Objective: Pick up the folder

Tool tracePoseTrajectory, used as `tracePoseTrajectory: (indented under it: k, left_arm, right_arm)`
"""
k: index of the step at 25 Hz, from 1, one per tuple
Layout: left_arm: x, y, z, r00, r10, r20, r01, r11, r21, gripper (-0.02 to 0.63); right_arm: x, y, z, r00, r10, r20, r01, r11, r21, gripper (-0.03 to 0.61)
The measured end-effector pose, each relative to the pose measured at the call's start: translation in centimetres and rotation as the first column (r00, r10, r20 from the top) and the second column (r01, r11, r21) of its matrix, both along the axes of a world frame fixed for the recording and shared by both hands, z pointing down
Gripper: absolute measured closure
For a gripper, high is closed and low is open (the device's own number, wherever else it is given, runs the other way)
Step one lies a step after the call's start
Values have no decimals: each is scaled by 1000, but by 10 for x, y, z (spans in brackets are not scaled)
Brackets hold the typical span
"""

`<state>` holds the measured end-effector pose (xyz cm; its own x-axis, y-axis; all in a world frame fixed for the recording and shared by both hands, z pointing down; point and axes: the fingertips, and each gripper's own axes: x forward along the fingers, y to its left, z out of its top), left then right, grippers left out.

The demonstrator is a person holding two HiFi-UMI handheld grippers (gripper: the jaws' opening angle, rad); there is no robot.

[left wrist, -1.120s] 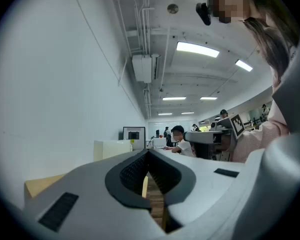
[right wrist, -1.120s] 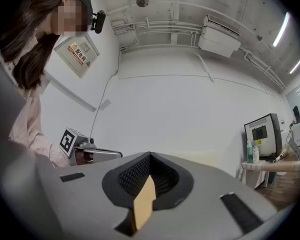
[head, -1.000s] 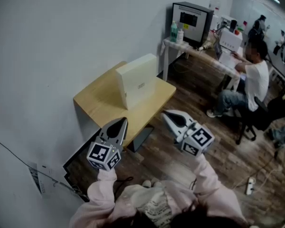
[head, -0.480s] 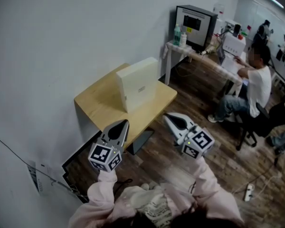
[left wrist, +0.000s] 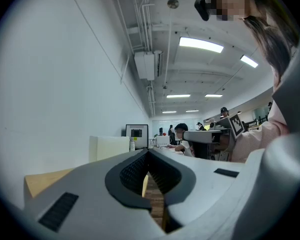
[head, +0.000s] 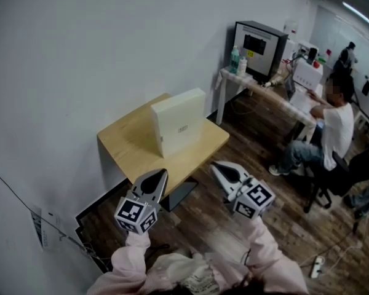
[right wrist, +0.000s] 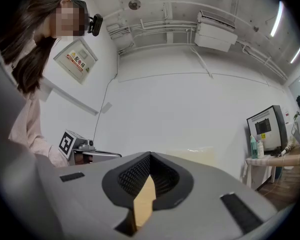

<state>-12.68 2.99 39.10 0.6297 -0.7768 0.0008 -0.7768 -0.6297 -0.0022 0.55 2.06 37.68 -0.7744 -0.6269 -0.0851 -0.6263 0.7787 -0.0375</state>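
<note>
A cream box-shaped folder (head: 178,120) stands upright on a small wooden table (head: 132,146) against the white wall. It shows as a pale block (left wrist: 109,148) in the left gripper view and just over the jaws (right wrist: 197,156) in the right gripper view. My left gripper (head: 156,176) is shut and empty, short of the table's near edge. My right gripper (head: 218,168) is also shut and empty, off the table's near right corner. Both point level towards the folder.
A dark flat panel (head: 181,194) lies on the wood floor under the table's near edge. A white desk (head: 258,82) with a monitor (head: 261,42) and bottles stands further along the wall. A seated person (head: 323,131) is on the right.
The table and folder have slid slightly up and right in the head view. Both grippers sit a little lower in it, still shut; the right one has crept slightly towards the table.
</note>
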Motion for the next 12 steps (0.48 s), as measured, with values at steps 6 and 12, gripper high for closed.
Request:
tracePoseTrajectory:
  k: [6,12]
  left_arm:
    - [-1,-3,3,1000,-29,-9,29,1000,-7,615]
    - [-3,-26,11,999,-46,-8,46,999,-19,615]
  right_arm:
    - [4,-8,5,1000,-8,19,9,1000,-20,581]
    - [10,-32,11,1000,-7,26,8,999,-33,581]
